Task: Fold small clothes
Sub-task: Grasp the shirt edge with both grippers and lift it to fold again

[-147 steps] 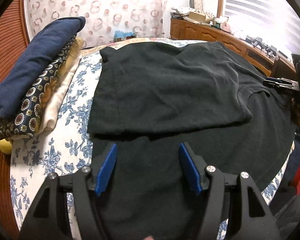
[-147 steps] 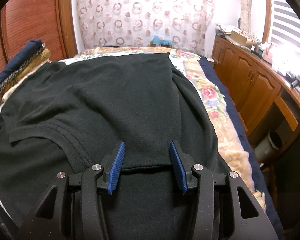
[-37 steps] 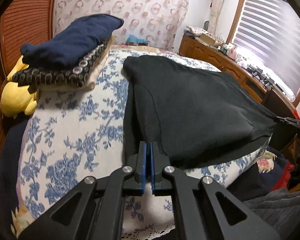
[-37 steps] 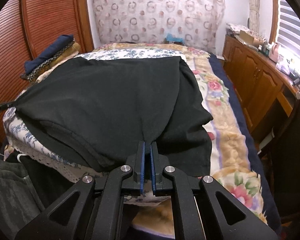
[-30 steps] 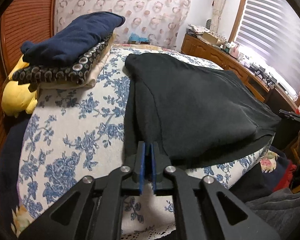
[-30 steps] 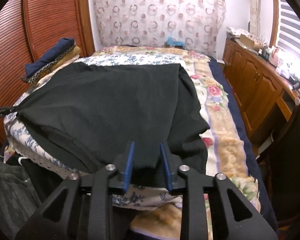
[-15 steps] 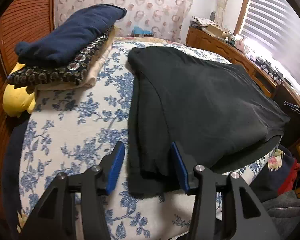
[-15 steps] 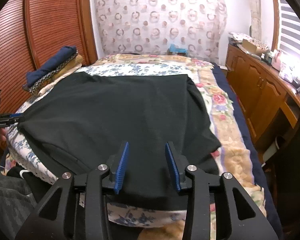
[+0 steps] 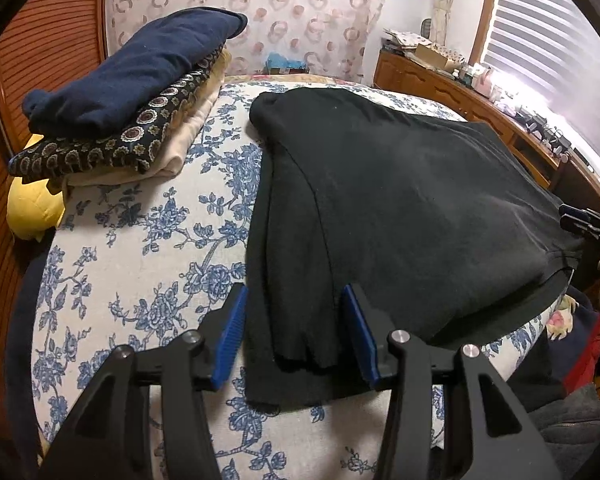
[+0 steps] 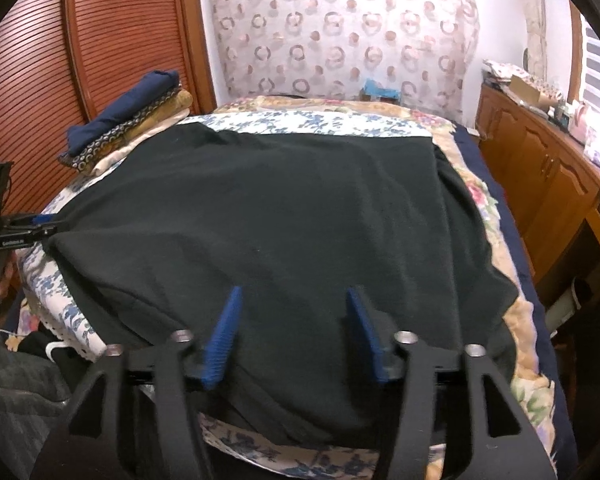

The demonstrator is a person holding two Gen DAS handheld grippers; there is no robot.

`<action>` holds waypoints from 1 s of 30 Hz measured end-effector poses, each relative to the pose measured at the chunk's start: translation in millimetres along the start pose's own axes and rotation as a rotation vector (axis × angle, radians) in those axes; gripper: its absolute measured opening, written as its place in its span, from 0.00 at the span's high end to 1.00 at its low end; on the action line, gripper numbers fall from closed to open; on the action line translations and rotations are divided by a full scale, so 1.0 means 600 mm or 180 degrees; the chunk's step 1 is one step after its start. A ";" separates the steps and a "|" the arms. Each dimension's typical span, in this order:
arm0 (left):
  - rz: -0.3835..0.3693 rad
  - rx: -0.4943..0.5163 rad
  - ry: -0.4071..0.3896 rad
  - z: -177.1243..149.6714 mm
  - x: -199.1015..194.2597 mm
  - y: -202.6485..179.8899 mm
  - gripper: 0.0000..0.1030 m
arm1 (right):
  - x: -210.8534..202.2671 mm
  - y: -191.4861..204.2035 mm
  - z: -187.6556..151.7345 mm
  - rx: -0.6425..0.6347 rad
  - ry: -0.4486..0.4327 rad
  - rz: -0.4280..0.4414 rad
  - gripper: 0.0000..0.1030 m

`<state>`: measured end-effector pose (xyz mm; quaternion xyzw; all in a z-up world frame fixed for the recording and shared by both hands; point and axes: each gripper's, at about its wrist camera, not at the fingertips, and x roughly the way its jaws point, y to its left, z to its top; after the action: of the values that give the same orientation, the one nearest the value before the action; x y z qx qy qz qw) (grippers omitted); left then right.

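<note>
Fold laid, both corners let go — shirt [image 9: 400, 208] down on the bed.

Shirt lies doubled on the floral sheet [image 9: 140, 272], its near edge at the bed's rim, a sleeve tucked along its left side. My left gripper [image 9: 296, 340] stands half open with the sleeve end lying loose between the pads, not pinched; my right gripper [image 10: 296, 340] has just been opening further and is wide, cloth under it but nothing gripped. Folded stack [image 9: 124, 92] sits beside the shirt, apart from it. Judged step: release after a fold. Next — pick fresh edges on the shirt for the cross fold, both sides taken evenly.
</note>
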<state>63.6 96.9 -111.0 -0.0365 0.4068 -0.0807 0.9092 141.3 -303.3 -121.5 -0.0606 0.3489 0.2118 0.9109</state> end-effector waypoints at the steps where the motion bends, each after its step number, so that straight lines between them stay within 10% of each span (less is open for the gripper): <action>1: -0.0003 -0.0004 -0.0011 0.000 0.000 0.001 0.53 | 0.003 0.004 0.000 -0.0009 0.0011 0.0009 0.39; 6: 0.0031 0.0027 -0.0047 -0.004 -0.001 -0.004 0.54 | 0.029 0.023 -0.006 -0.0092 0.0129 -0.0037 0.39; 12: -0.0161 0.0113 -0.0051 -0.007 -0.005 -0.018 0.95 | 0.047 0.029 -0.014 -0.0128 0.0196 -0.0124 0.38; 30: -0.1154 0.0718 -0.0501 0.185 -0.066 -0.211 0.96 | -0.037 -0.033 -0.028 0.0168 -0.0095 -0.0107 0.38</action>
<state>105.5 -20.7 8.4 -0.0133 0.3098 -0.2846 0.9071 125.1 -333.1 -120.1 -0.0393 0.3397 0.1881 0.9207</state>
